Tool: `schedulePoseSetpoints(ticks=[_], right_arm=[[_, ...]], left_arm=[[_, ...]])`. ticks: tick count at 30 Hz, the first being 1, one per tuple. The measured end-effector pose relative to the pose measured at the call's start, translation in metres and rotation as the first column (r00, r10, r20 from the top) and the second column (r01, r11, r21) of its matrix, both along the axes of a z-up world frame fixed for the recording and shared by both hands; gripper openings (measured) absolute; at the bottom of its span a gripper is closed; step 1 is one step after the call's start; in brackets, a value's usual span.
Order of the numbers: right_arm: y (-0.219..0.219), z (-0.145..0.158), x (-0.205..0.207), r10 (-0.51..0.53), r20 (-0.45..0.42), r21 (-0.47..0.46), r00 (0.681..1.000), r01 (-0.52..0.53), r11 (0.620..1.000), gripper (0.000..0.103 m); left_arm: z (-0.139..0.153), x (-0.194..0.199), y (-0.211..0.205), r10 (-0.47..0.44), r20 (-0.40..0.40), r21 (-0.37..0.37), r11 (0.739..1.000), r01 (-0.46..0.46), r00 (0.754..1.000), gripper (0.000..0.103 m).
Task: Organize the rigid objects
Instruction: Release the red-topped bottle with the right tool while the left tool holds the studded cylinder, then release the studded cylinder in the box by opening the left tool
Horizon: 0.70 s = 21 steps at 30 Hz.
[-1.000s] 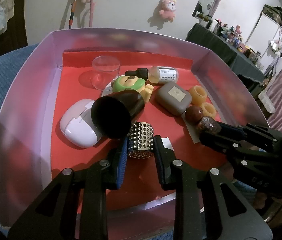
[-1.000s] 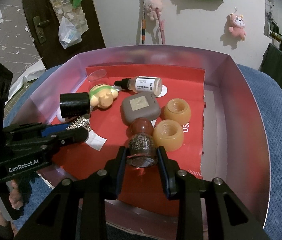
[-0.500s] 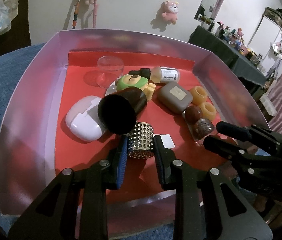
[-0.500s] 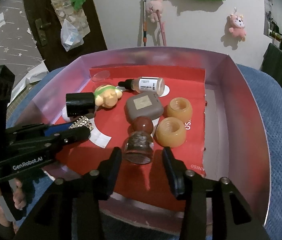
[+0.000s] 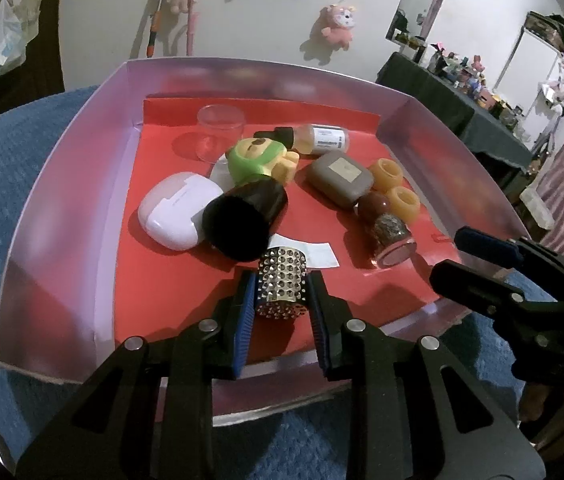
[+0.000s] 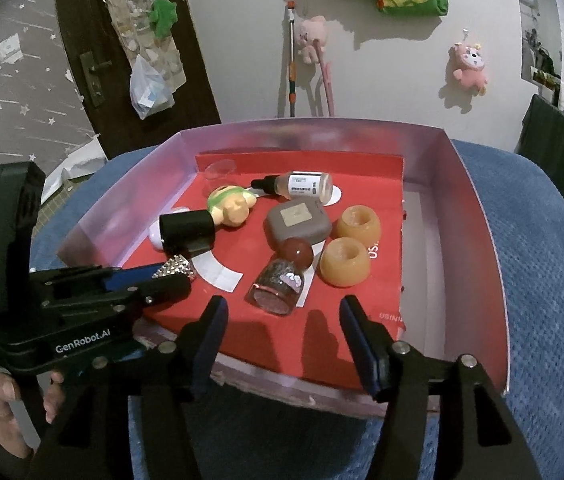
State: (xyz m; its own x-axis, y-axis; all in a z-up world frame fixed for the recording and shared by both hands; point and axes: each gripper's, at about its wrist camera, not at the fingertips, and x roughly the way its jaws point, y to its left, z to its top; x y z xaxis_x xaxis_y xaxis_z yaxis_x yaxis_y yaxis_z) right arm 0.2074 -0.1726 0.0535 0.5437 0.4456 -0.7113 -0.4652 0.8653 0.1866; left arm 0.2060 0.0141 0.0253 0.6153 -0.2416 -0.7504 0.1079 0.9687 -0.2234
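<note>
Two grippers, one tray of small rigid items, catalogued relative to the jaws.

Left gripper [image 5: 281, 294]: jaws clenched on the studded cylinder [image 5: 281, 285], which stands between the blue pads just above the red liner near the tray's near edge.

Right gripper [image 6: 284, 334]: jaws spread wide and released, holding nothing, poised over the near rim of the tray.

Tray [image 6: 478, 216]: pale pink walls, red liner [image 6: 346, 312] on the floor, resting on blue textured fabric [image 6: 542, 280].

Glitter bottle [image 6: 278, 286]: lying tilted on the liner just ahead of the right jaws, slightly toward their left finger, apart from both fingers; its round reddish-brown cap [image 6: 297, 252] points away.

Amber rings: two, one [image 6: 345, 262] just beyond the right jaws beside the bottle, the other [image 6: 358, 222] farther back.

Grey case [image 6: 297, 224]: beyond the glitter bottle, touching its cap.

Dropper bottle [image 6: 298, 186]: lying on its side, far from both jaws, near the back wall.

Green-and-yellow figure [image 5: 260, 160]: well ahead of the left jaws, behind the black cylinder.

Black cylinder [image 5: 242, 220]: lying just ahead of the left jaws, open end toward them, beside the studded cylinder.

White case [image 5: 176, 210]: ahead and left of the left jaws, against the black cylinder.

Clear cup [image 5: 220, 130]: farthest from the left jaws, near the back wall.

White slip [image 5: 316, 254]: flat on the liner, just beyond the studded cylinder.
</note>
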Motion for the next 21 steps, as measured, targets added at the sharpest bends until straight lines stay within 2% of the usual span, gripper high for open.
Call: schedulePoseSetpoints(ticks=[1,3,5,14,16,18,20,21], right_arm=[[-0.001,0.001,-0.001,-0.002,0.002,0.002,1.0,0.002,1.0,0.066],[-0.002,0.002,-0.003,-0.002,0.007,0.007,1.0,0.002,1.0,0.066],[-0.002,0.002,-0.006,-0.003,0.011,0.01,1.0,0.003,1.0,0.067],[-0.015,0.01,-0.014,-0.034,0.034,0.044,0.999,0.032,0.998,0.072],[-0.021,0.012,-0.016,-0.055,0.044,0.059,0.997,0.053,0.997,0.079],[-0.025,0.016,-0.02,-0.07,0.06,0.071,0.996,0.066,0.995,0.081],[-0.027,0.02,-0.027,-0.084,0.082,0.09,0.993,0.077,0.993,0.084],[-0.027,0.021,-0.029,-0.091,0.091,0.095,0.992,0.082,0.992,0.09]], left_arm=[[0.0,-0.001,0.0,-0.001,0.003,0.001,1.0,0.001,1.0,0.035],[0.001,-0.002,0.001,-0.003,0.013,-0.018,1.0,0.003,1.0,0.098],[0.004,-0.006,0.002,-0.004,0.039,-0.048,0.999,0.006,0.999,0.1],[0.012,-0.013,-0.005,0.004,0.058,-0.007,1.0,-0.004,0.998,0.1],[0.018,-0.021,-0.005,0.021,0.087,0.028,0.999,-0.023,0.996,0.1],[0.025,-0.029,-0.005,0.055,0.124,0.073,0.995,-0.064,0.991,0.1],[0.029,-0.035,-0.004,0.076,0.146,0.081,0.993,-0.089,0.986,0.1],[0.031,-0.038,-0.002,0.087,0.155,0.078,0.992,-0.1,0.984,0.1]])
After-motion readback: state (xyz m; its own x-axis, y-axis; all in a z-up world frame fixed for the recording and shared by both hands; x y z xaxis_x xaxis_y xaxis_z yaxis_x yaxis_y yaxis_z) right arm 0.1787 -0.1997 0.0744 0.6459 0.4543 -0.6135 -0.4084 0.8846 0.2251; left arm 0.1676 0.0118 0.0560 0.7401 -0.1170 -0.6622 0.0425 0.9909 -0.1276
